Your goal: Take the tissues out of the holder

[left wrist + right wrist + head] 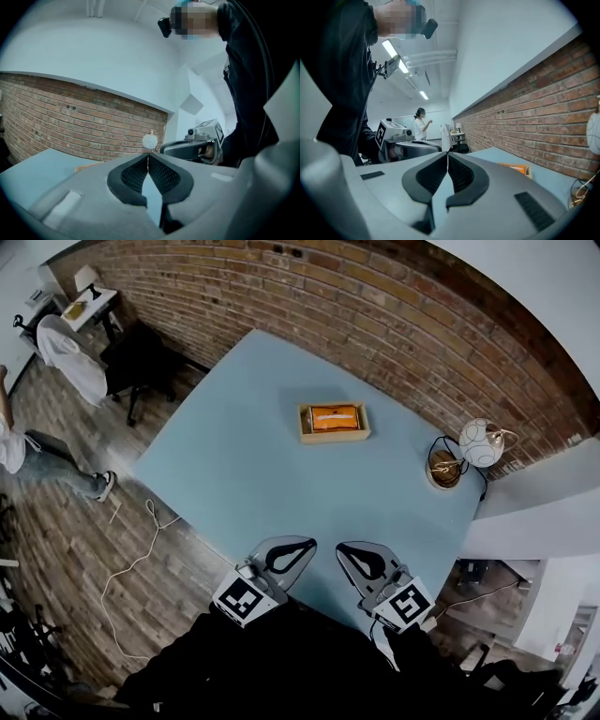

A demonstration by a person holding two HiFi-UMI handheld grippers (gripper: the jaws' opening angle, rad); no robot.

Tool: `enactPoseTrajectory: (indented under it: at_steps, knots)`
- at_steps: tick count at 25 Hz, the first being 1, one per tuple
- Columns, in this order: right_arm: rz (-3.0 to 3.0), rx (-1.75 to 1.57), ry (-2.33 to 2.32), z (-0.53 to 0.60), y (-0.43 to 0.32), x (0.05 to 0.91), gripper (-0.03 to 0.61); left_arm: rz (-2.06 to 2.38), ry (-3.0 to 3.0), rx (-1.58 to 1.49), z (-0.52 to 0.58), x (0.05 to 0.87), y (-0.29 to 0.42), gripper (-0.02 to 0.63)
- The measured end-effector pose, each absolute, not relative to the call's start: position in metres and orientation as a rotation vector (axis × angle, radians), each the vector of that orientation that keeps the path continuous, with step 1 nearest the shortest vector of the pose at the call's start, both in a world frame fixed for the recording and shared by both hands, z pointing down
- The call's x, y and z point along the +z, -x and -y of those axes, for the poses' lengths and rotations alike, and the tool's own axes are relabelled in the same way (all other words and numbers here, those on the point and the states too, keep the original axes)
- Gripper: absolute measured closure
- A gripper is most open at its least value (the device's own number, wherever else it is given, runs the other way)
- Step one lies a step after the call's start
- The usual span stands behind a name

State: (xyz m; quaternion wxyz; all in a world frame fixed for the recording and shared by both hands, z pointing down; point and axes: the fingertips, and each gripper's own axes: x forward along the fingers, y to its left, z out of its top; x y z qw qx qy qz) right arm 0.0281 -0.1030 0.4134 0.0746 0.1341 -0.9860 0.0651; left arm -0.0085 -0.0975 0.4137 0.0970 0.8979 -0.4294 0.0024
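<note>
Tissues [335, 417] apparently orange, small in distant holder [335, 437]; detail unclear.

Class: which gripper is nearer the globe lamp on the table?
Right. The right gripper is at the table near edge, below-left of the globe lamp; the left gripper lies farther left beside it.

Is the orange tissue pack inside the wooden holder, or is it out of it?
Inside. In the head view the orange tissue pack lies within the walls of the wooden holder, which stands on the blue table.
</note>
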Motion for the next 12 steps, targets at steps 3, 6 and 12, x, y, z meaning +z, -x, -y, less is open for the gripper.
enactPoseTrajectory:
  at_steps: [3, 6, 12]
  knots:
    - [2.930, 0.184, -0.421, 0.127, -0.011, 0.420, 0.571, 1.251, -2.665, 0.001, 0.120, 0.419, 0.026, 0.603]
    - [2.908, 0.163, -0.441, 0.152, 0.004, 0.424, 0.571, 1.235, -2.677, -0.006, 0.143, 0.425, 0.042, 0.603]
    - [2.845, 0.132, -0.490, 0.201, 0.023, 0.439, 0.571, 1.200, -2.680, -0.016, 0.187, 0.437, 0.066, 0.603]
